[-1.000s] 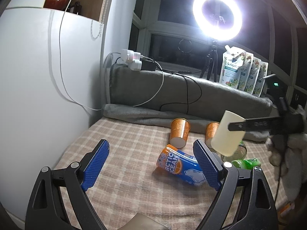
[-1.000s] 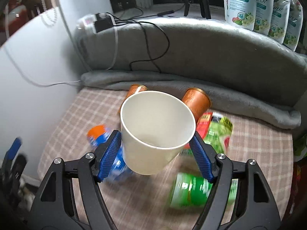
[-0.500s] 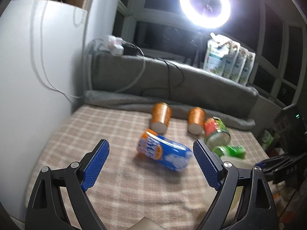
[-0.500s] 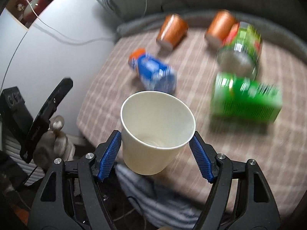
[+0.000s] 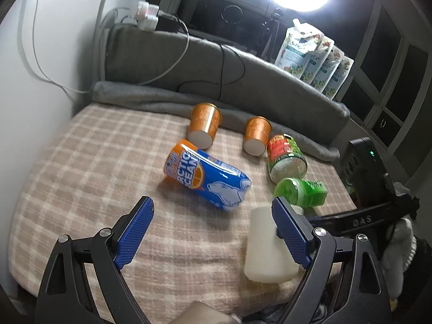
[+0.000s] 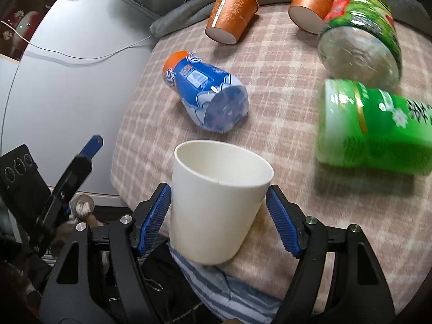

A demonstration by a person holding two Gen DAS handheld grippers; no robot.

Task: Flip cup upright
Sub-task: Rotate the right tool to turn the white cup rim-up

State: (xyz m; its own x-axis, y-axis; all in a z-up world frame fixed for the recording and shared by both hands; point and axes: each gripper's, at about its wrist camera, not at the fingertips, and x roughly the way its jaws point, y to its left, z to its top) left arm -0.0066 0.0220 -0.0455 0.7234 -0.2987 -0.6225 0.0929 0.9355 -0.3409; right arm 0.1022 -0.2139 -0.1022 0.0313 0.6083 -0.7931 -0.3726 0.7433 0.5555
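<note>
Checked blanket (image 6: 297, 86) below — white cup (image 6: 216, 205) upright between right gripper (image 6: 218, 216) fingers (image 6: 280, 224).

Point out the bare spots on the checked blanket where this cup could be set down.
Widest free patch: the left half of the checked blanket, between the white wall and the blue bottle. Also bare: the near strip ahead of the left claw. Crowded: the right side, around the green box and jar.

The blue bottle (image 5: 206, 179) lying on the checked blanket (image 5: 89, 159) reads "ARCTIC OCEAN" beside a polar bear picture. The dark arm (image 5: 359, 217) at the right carries pale letters, perhaps "DAS". Print on the green box (image 6: 375, 129), the jar (image 5: 286, 158) and the pouches (image 5: 314, 59) is too blurred to read.
</note>
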